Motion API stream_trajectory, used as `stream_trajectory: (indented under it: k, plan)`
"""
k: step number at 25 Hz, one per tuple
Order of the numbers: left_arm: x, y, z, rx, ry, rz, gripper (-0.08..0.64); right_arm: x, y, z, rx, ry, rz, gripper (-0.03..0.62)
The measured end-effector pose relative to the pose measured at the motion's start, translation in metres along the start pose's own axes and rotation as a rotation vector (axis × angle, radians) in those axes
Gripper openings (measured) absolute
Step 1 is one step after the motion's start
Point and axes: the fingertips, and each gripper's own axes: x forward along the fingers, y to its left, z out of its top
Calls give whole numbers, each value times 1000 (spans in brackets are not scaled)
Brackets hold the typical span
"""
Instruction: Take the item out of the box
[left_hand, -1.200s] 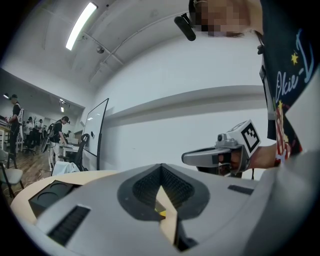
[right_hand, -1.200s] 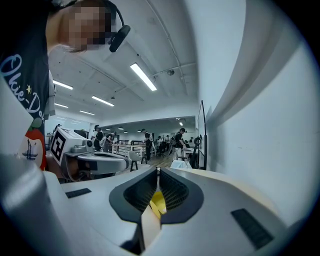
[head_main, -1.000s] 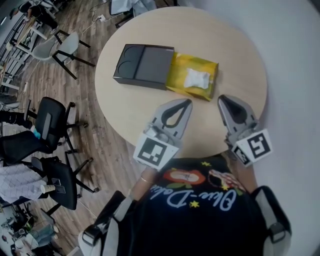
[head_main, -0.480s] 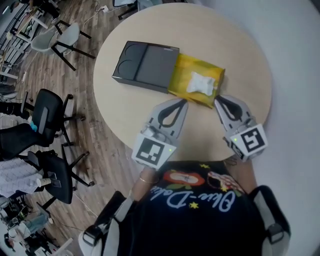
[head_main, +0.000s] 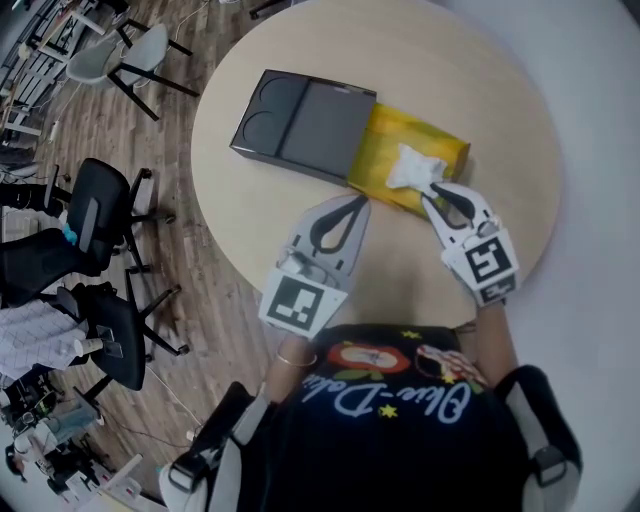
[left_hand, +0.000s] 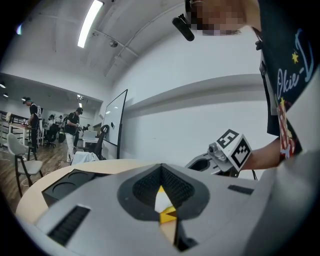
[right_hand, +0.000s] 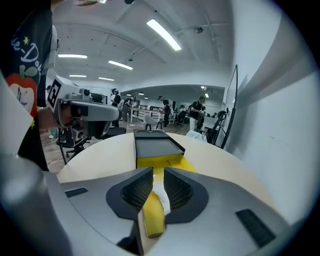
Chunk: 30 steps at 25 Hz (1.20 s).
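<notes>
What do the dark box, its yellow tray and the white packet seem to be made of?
Box: probably cardboard, matte dark grey, with flat faces and sharp edges.
Tray: probably card or paper lining, yellow with a slight sheen.
Packet: thin soft plastic or paper, white, crumpled where the right tool pinches it.

The head view looks steeply down on the round pale wooden surface (head_main: 450, 70) and the flat dark grey box (head_main: 305, 122). Both gripper views ride low over that surface and share the box. The left sees it sidelong. The right looks endwise along it, close behind the white crumpled packet (right_hand: 163, 198) between the right gripper (right_hand: 158, 172) jaws.
</notes>
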Motion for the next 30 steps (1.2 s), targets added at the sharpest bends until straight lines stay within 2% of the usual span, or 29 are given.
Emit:
stream_trajectory:
  k: [6,15,21,30]
  plan:
    - [2,7,-11,-23,22,21,-14,32,-7,-36,-87,128,-9,46]
    - [-6,27,-12,-48,29,81,-14,59,-7,-69,-215,292,67,58]
    - [-8,31,-17,-61,30,84,-14,76,-5,-92,-275,361,92,58]
    - [-6,34,-18,-56,38,74,-14,85,-7,-107,-398,480,64,58]
